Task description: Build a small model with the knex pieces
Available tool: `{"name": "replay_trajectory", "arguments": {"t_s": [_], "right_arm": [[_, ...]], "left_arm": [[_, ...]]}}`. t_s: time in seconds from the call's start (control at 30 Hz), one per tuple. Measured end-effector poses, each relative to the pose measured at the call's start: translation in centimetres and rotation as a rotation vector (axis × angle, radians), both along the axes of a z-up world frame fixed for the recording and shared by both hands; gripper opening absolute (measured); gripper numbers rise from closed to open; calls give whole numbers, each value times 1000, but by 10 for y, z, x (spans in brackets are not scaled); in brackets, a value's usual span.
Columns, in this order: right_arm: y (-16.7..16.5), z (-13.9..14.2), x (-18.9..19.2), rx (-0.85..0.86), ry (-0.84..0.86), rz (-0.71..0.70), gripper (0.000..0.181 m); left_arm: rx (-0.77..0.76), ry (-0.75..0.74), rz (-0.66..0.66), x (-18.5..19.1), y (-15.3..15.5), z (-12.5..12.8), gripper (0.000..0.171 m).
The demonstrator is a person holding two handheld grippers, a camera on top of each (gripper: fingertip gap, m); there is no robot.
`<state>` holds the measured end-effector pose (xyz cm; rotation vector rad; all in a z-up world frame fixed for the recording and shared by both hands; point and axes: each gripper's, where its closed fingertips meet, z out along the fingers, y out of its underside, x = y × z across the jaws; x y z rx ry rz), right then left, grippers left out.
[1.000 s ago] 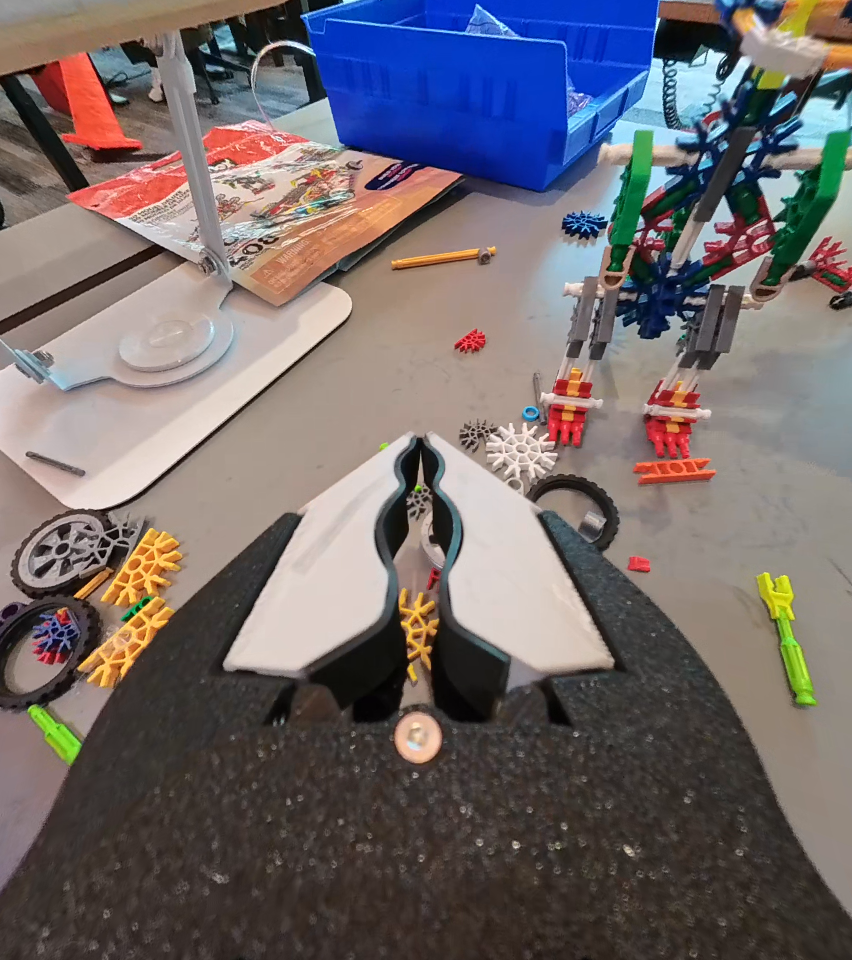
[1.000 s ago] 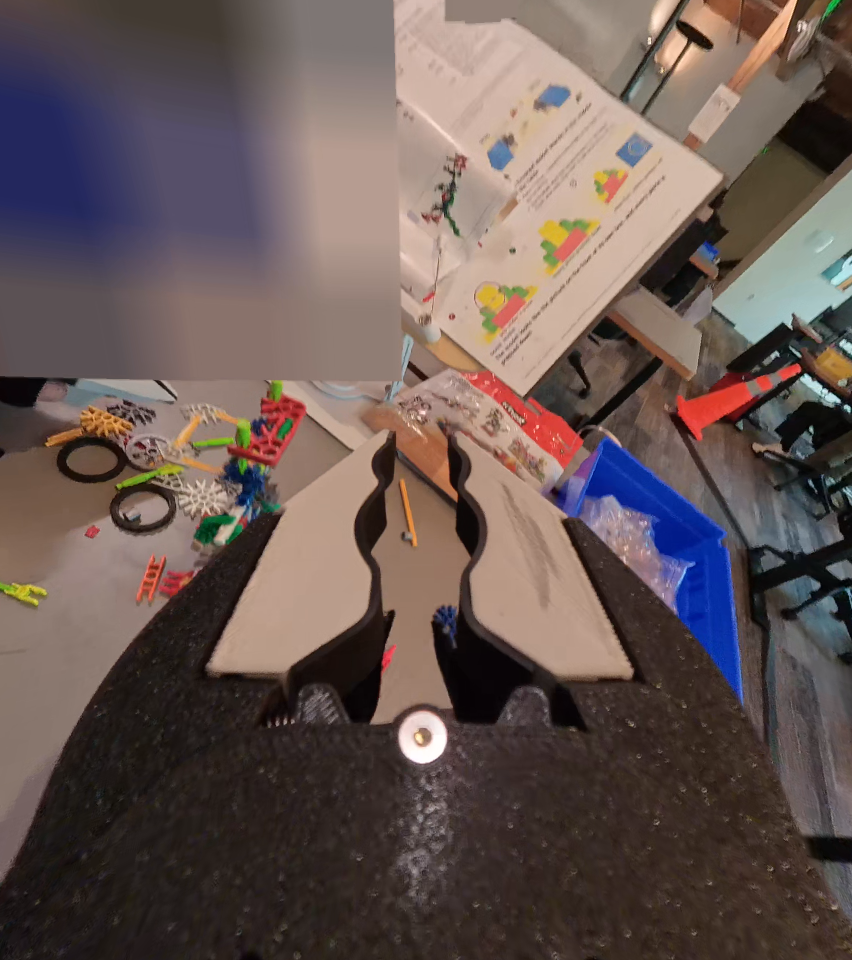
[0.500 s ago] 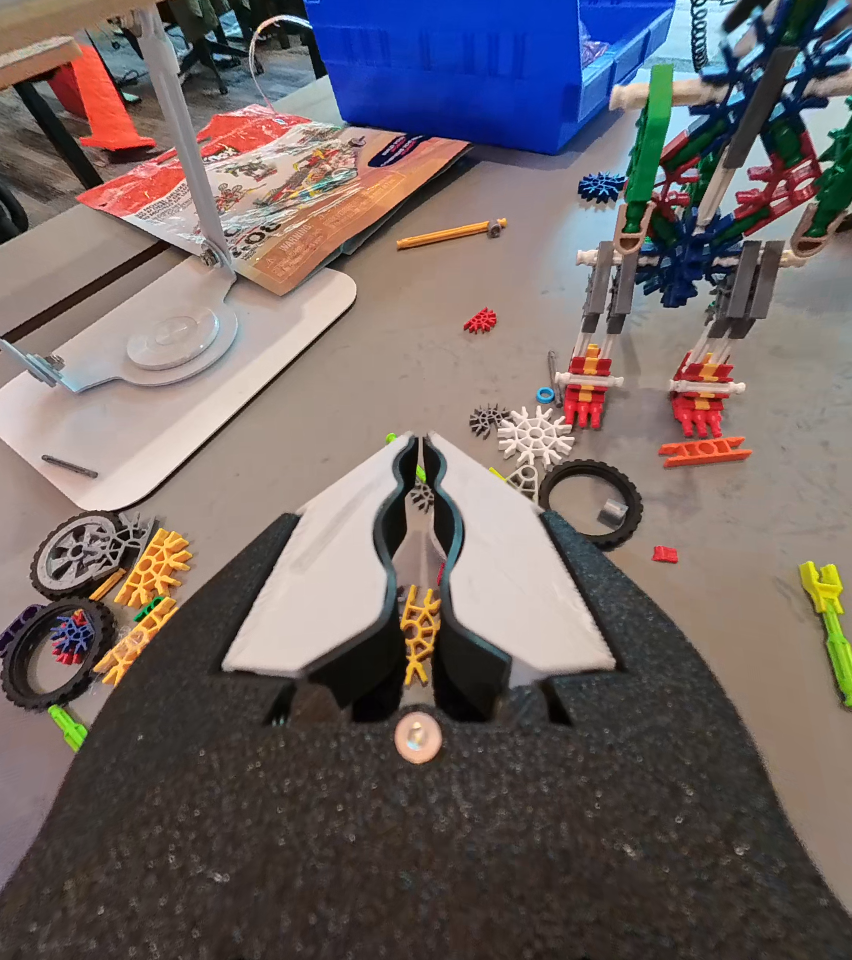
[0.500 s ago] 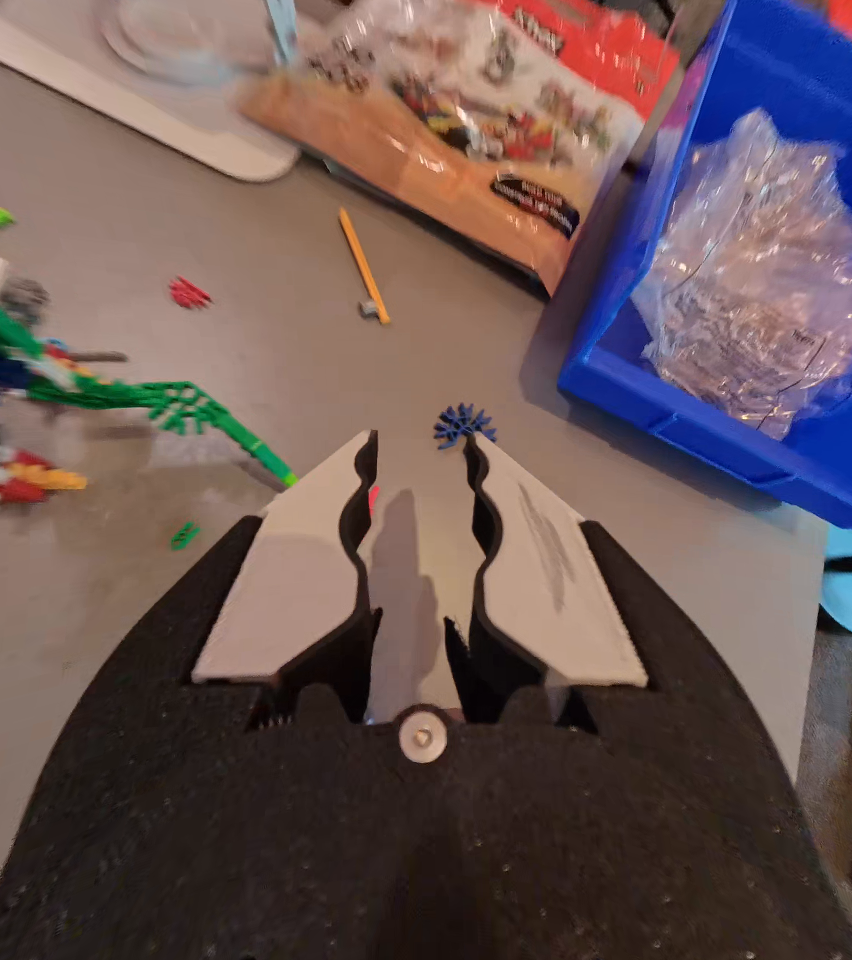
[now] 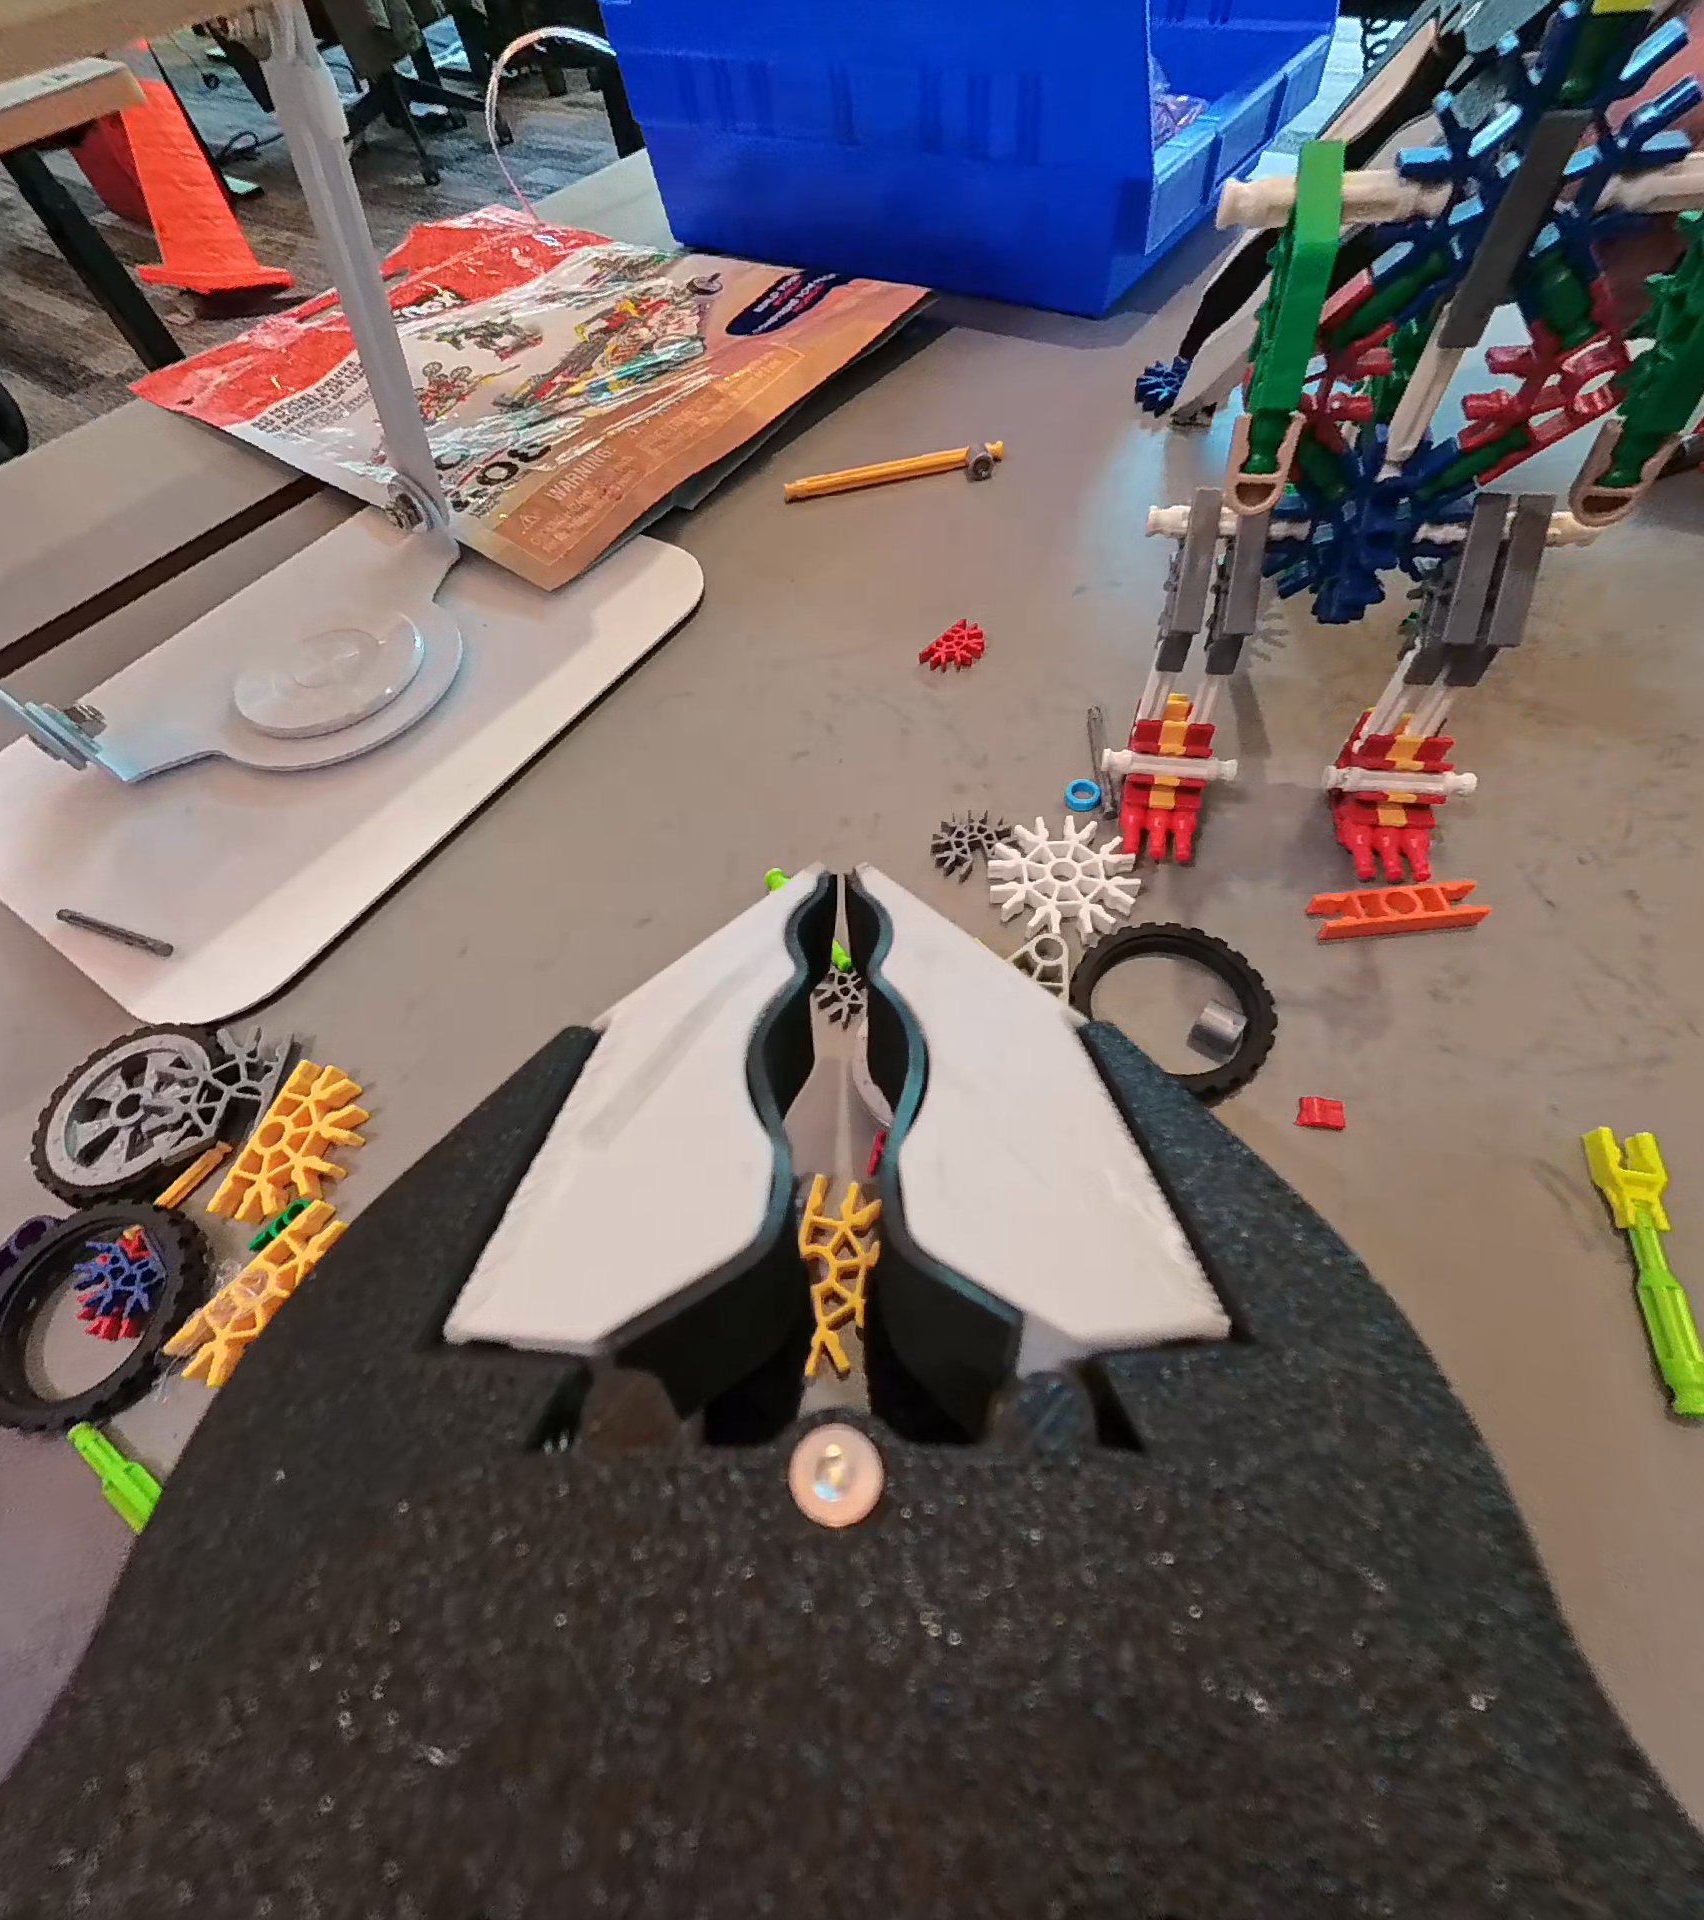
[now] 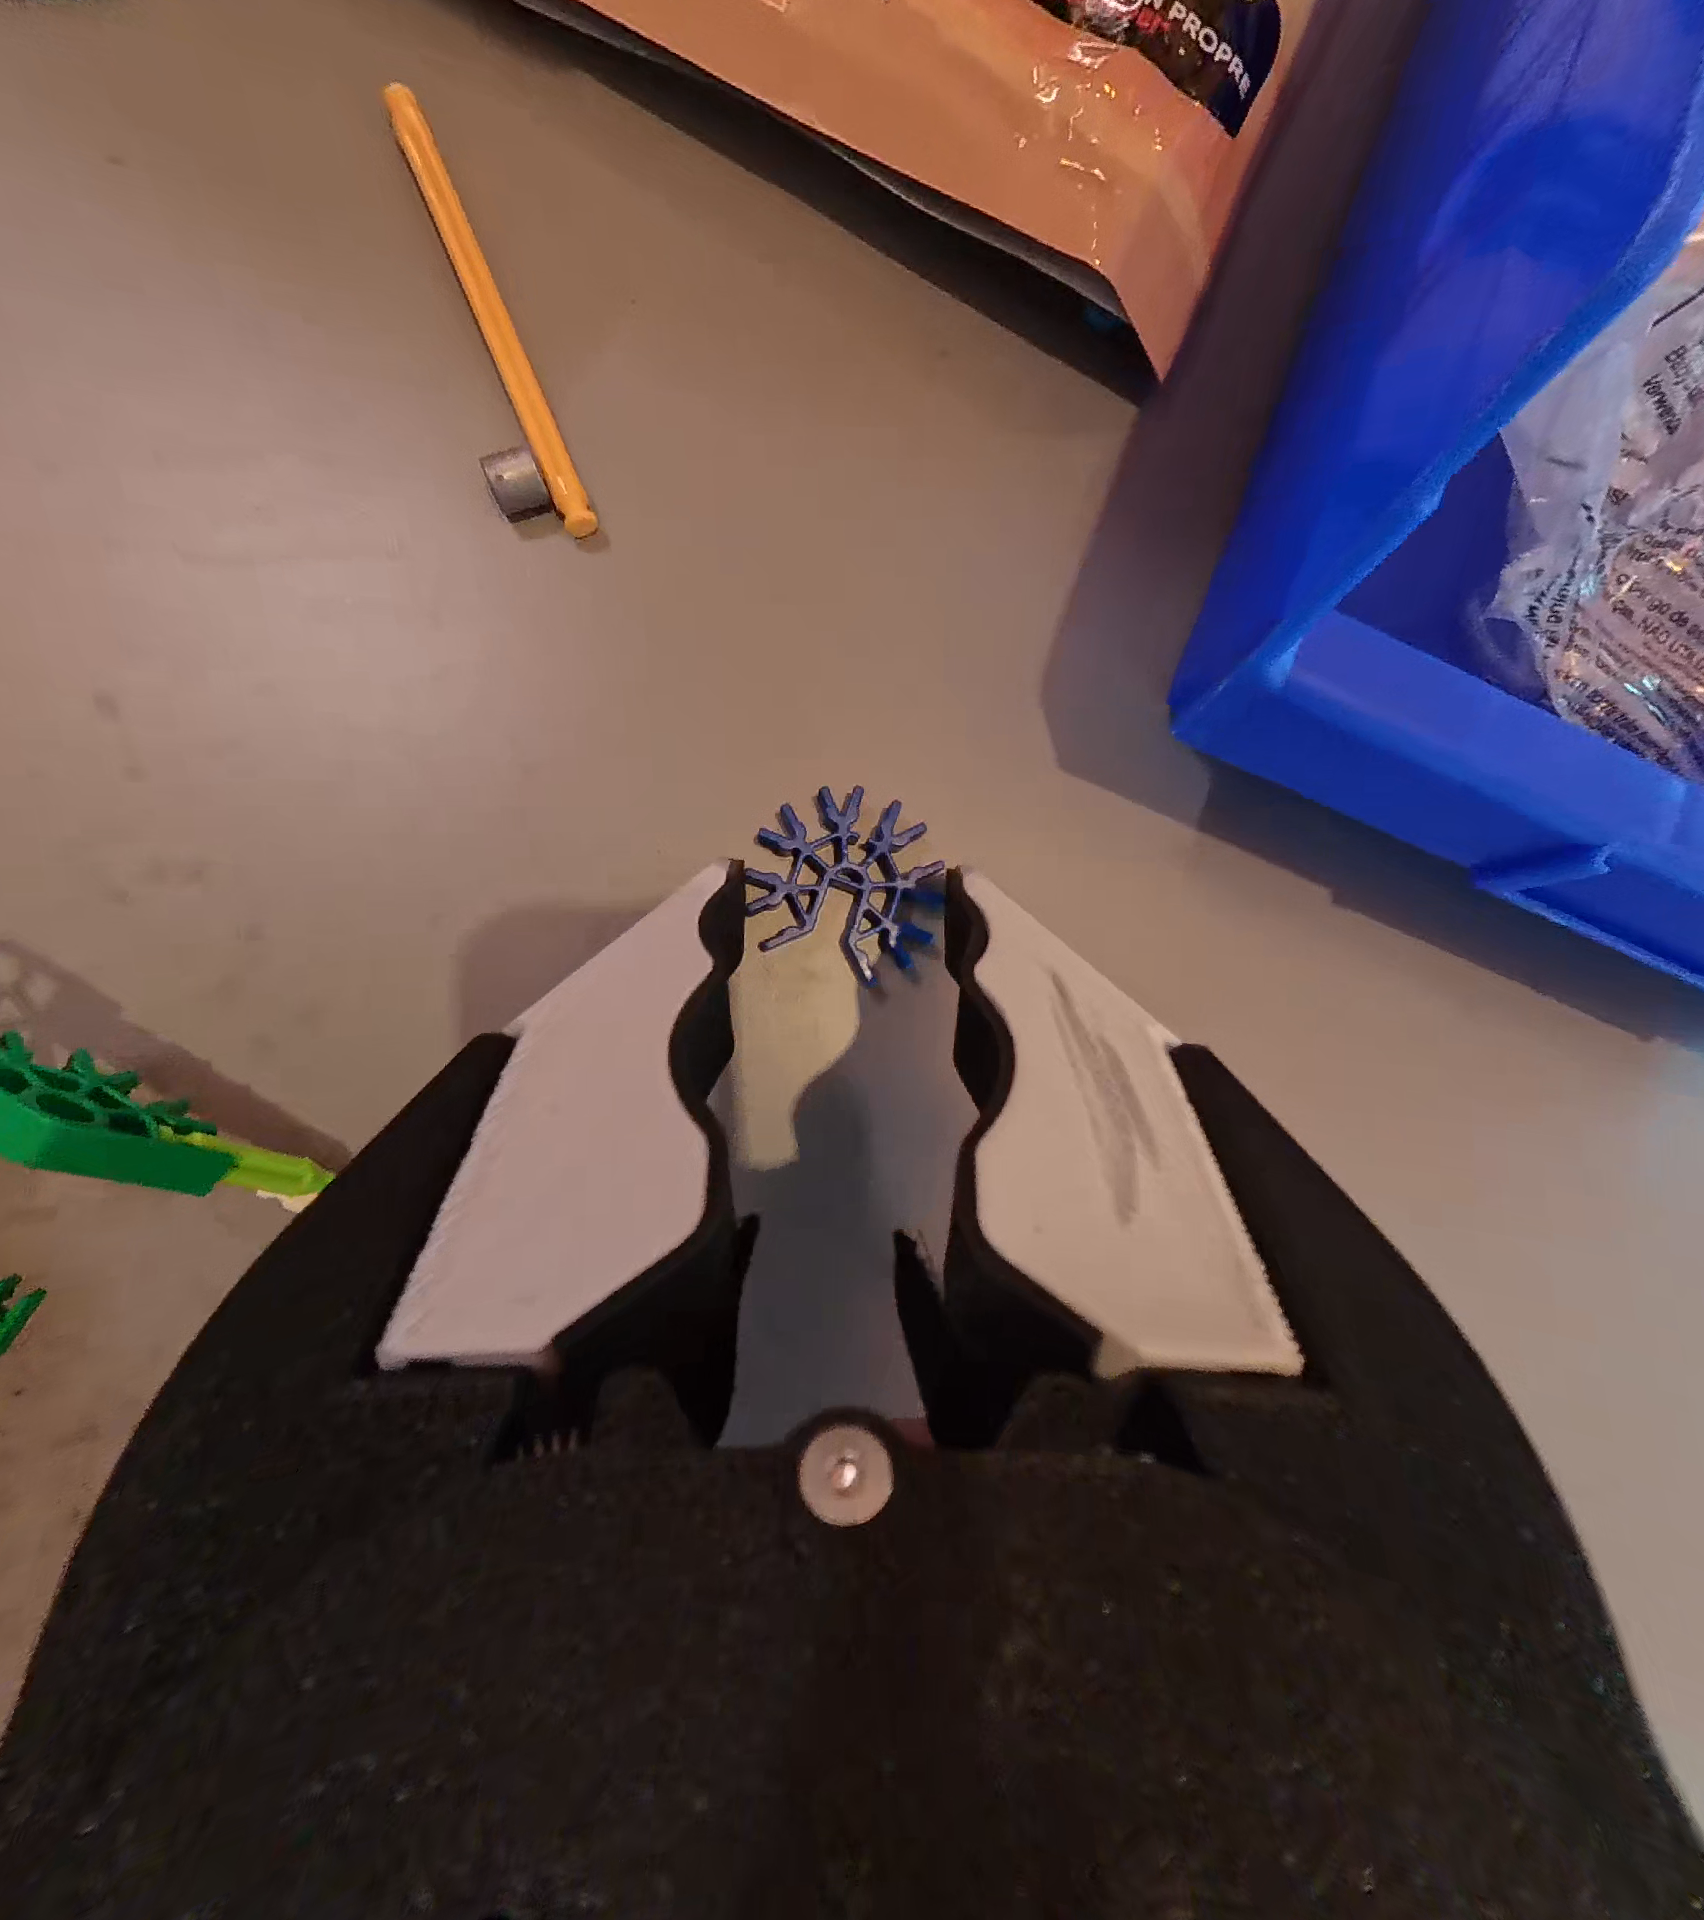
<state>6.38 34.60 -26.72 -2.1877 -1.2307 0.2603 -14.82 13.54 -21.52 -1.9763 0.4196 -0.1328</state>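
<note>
Left wrist view is showing the left gripper (image 5: 843,883) pressed together above loose pieces, a white snowflake connector (image 5: 1063,869) at 2 o'clock. Right gripper (image 6: 840,883) is spreading around a blue snowflake connector (image 6: 837,878) lying on the desk (image 6: 256,675), blue bin (image 6: 1450,644) at 2 o'clock.

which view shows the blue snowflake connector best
The right wrist view: the blue snowflake connector lies flat on the grey table, sharp and close, between the tips of the open right tongs. The left wrist view shows only a small blue edge far off, beside the toy model.
</note>
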Motion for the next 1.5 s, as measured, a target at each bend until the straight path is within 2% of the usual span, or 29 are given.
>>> {"name": "replay_trajectory", "arguments": {"t_s": [0.1, 0.2, 0.43, 0.5, 0.63, 0.77, 0.87, 1.07, 1.17, 1.4, 1.5], "right_arm": [[-2, 11, 0, 20, 49, -5, 37], [-13, 34, 0, 76, 107, 20, 37], [-61, 93, -3, 231, 259, 131, 37], [-75, 113, -5, 352, 277, 185, 37], [-103, 146, -10, 642, 206, 284, 36], [-128, 164, -17, 828, 98, 359, 36], [-141, 172, -19, 892, 53, 397, 36], [-175, 193, -16, 923, 126, 454, 36], [-201, 199, -23, 947, 142, 534, 36], [-266, 182, -70, 897, 203, 748, 36], [-279, 165, -93, 857, 223, 775, 36]], "left_arm": [[5, -2, -2, 1, 0, 1, 0], [8, -2, -3, 1, -1, 2, 0], [39, 3, -24, 7, -2, 8, 3], [51, -2, -30, 8, -2, 11, 5], [94, -37, -46, 12, -3, 21, 10], [135, -99, -90, 20, -5, 32, 12], [148, -118, -117, 26, -7, 36, 12], [181, -168, -173, 37, -13, 46, 13], [209, -227, -216, 43, -17, 57, 15], [299, -352, -319, 51, -39, 89, 14], [321, -357, -345, 47, -50, 95, 14]]}}
